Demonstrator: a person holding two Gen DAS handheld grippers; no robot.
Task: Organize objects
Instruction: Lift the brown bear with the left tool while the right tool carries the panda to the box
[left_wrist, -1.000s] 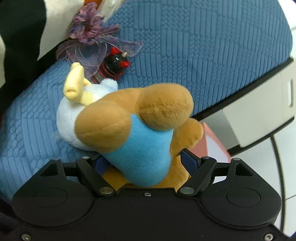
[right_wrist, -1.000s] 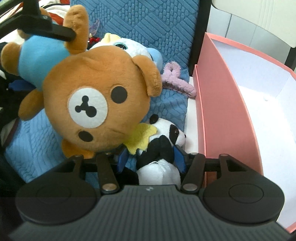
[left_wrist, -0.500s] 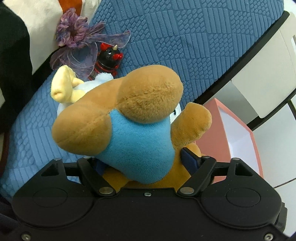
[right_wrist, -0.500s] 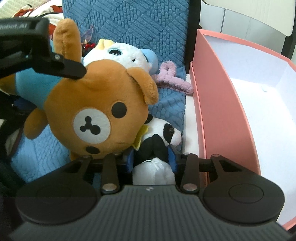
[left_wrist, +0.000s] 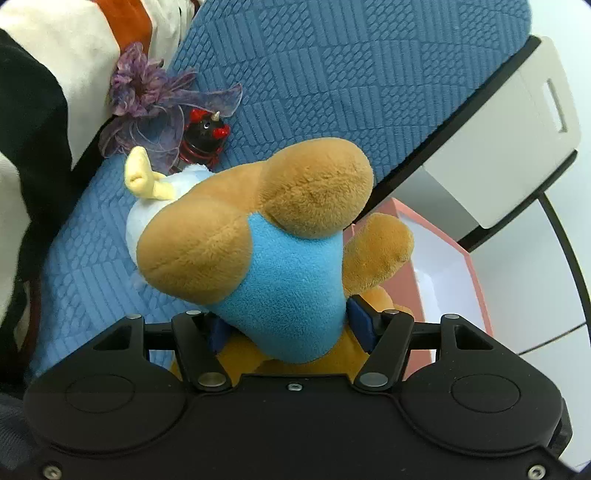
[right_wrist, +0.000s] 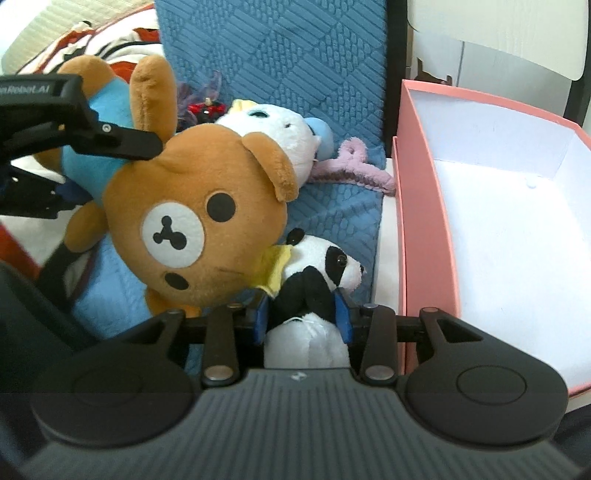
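Note:
My left gripper (left_wrist: 288, 326) is shut on a brown teddy bear (left_wrist: 280, 258) in a light-blue shirt and holds it head down above the blue cushion (left_wrist: 332, 74). In the right wrist view the bear (right_wrist: 192, 229) hangs at the left with the left gripper's arm across it. My right gripper (right_wrist: 301, 314) is shut on a black-and-white panda plush (right_wrist: 314, 273), just left of the pink box (right_wrist: 424, 229). The box (left_wrist: 439, 251) is open, white inside and holds nothing.
A white plush with a yellow horn (right_wrist: 280, 125), a purple plush piece (right_wrist: 354, 166), a purple fabric flower (left_wrist: 147, 96) and a small black-and-red toy (left_wrist: 205, 136) lie on the cushion. Striped bedding (left_wrist: 37, 110) is at the left. A white cabinet (left_wrist: 509, 129) stands behind the box.
The left gripper has lifted the bear and carried it right, bringing the pink box into its view. The right gripper has closed tighter on the panda and lifted it slightly.

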